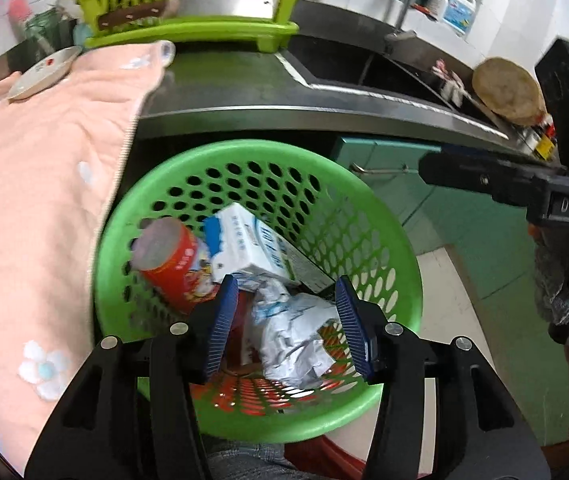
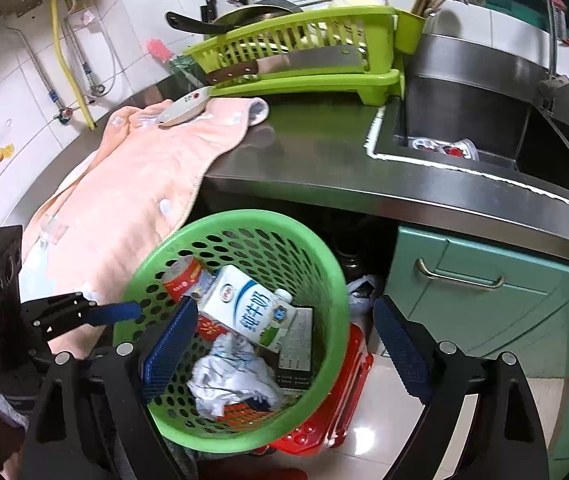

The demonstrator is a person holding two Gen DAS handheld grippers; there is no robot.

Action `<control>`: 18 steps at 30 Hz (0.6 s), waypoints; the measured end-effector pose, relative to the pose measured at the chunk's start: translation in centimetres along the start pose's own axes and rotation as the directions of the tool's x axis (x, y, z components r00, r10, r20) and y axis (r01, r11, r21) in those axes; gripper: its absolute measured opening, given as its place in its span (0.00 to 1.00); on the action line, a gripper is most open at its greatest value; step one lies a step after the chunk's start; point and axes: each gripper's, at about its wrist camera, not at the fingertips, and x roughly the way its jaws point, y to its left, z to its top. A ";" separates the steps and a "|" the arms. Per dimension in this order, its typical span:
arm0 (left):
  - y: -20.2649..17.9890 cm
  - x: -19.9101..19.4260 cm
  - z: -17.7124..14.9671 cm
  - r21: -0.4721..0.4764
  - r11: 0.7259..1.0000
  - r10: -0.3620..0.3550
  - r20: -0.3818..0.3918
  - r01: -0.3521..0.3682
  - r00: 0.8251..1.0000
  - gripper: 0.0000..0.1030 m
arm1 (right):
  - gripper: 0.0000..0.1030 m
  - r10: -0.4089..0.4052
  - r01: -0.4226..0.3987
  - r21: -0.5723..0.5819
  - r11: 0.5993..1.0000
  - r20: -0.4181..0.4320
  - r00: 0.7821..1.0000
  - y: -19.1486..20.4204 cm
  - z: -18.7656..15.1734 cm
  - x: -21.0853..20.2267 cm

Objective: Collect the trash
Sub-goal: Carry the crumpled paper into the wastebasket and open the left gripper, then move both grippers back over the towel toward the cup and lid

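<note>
A green perforated basket [image 1: 268,148] [image 2: 252,216] stands on the floor below the counter edge. In it lie a red can [image 1: 176,264] [image 2: 184,276], a white and blue milk carton [image 1: 252,240] [image 2: 248,304], a crumpled white wrapper [image 1: 292,332] [image 2: 228,376] and a dark flat box [image 2: 296,356]. My left gripper [image 1: 284,320] hangs open over the basket, with the wrapper lying loose below its blue pads. My right gripper [image 2: 284,348] is wide open above the basket's near side and holds nothing. White and red packaging [image 2: 444,148] lies in the sink.
A pink towel [image 2: 132,184] drapes over the steel counter's edge with a small plate [image 2: 184,110] on it. Behind stands a lime dish rack [image 2: 304,76] holding a cleaver. The sink [image 2: 464,120] is at the right above teal cabinets [image 2: 484,300]. A red crate [image 2: 340,400] sits under the basket.
</note>
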 end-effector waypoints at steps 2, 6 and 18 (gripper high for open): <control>0.8 -1.3 -0.2 -0.024 1.000 0.015 0.017 -0.015 1.000 0.49 | 0.84 0.010 -0.010 -0.011 1.000 0.003 1.000 0.7 0.1 -0.1; 2.7 -3.5 -0.7 -0.077 0.996 0.055 0.040 -0.052 0.998 0.52 | 0.84 0.041 -0.041 -0.036 0.999 0.006 0.999 2.2 0.3 0.1; 10.8 -11.5 -4.9 -0.272 0.941 0.233 0.094 -0.200 0.968 0.53 | 0.84 0.169 -0.173 -0.179 0.968 -0.039 0.985 10.7 1.6 2.7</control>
